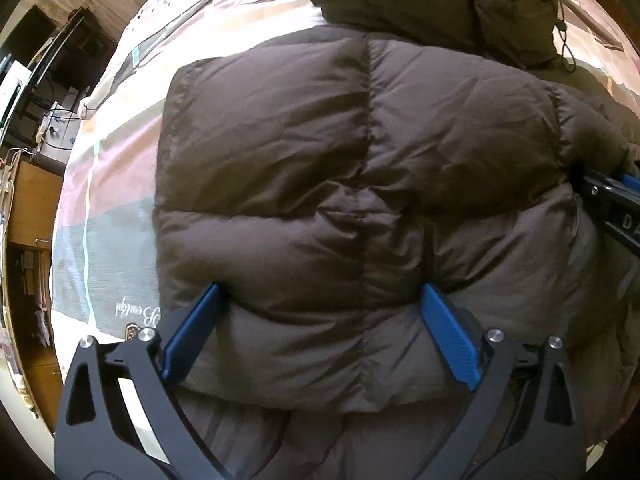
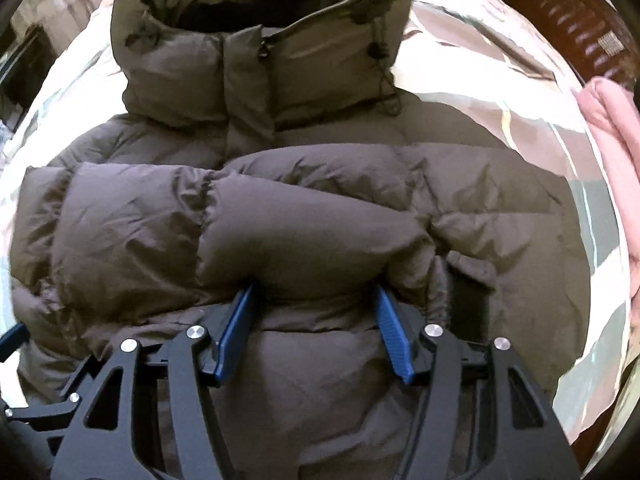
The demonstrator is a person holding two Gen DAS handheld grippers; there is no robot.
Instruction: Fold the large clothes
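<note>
Brown puffer jacket [image 2: 304,216] spread on a patterned bedsheet [image 1: 100,184], hood [image 2: 260,20] at twelve o'clock. Left gripper [image 1: 322,292] spread wide, unclenched, tips against padding. Right gripper [image 2: 314,290] half-open around a padded fold; grip uncertain.

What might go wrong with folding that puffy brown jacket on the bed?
1. The jacket is thick and springy; the folded part may puff back open once let go.
2. Both hand-held grippers, left and right, straddle only a bulge of padding, so the fabric may slip out.
3. The hood's drawcord hangs loose and might snag.
</note>
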